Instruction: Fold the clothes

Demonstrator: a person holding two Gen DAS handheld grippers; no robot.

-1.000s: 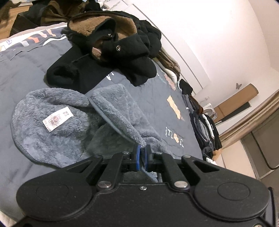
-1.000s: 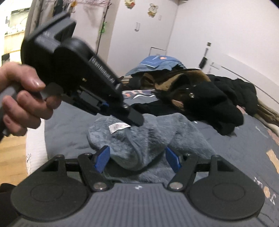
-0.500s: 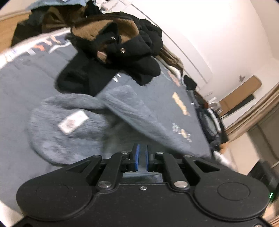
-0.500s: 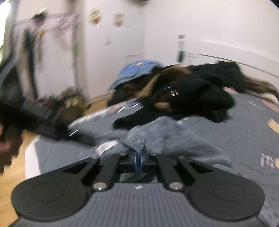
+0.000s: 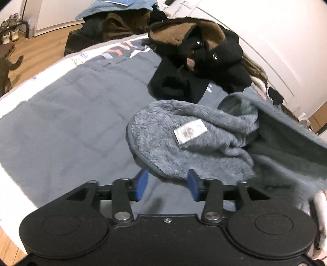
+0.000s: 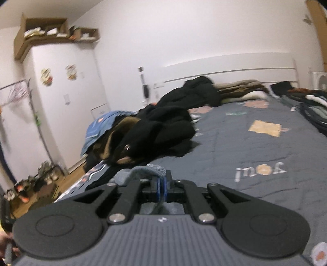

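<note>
A grey fleece garment [image 5: 204,141] with a white label [image 5: 190,132] lies bunched on the grey bedspread [image 5: 71,114], its right side lifted and stretched toward the right edge. My left gripper [image 5: 167,185] is open, its blue pads either side of the fleece's near hem and not clamping it. In the right wrist view my right gripper [image 6: 161,187] is shut on a fold of the grey fleece [image 6: 147,171], which bulges over the closed pads; the rest of the garment is hidden below the gripper body.
A heap of black and brown jackets [image 5: 200,55] sits beyond the fleece, with blue denim [image 5: 116,10] behind. Folded dark clothes [image 6: 312,108] line the bed's far right side. Bare bedspread [image 6: 255,149] stretches ahead of the right gripper. Wooden floor and shoes [image 5: 10,30] lie left.
My left gripper has let go of the fleece and opened, swinging left. My right gripper, open a second ago, shut on a fold of it and has lifted it rightward.
</note>
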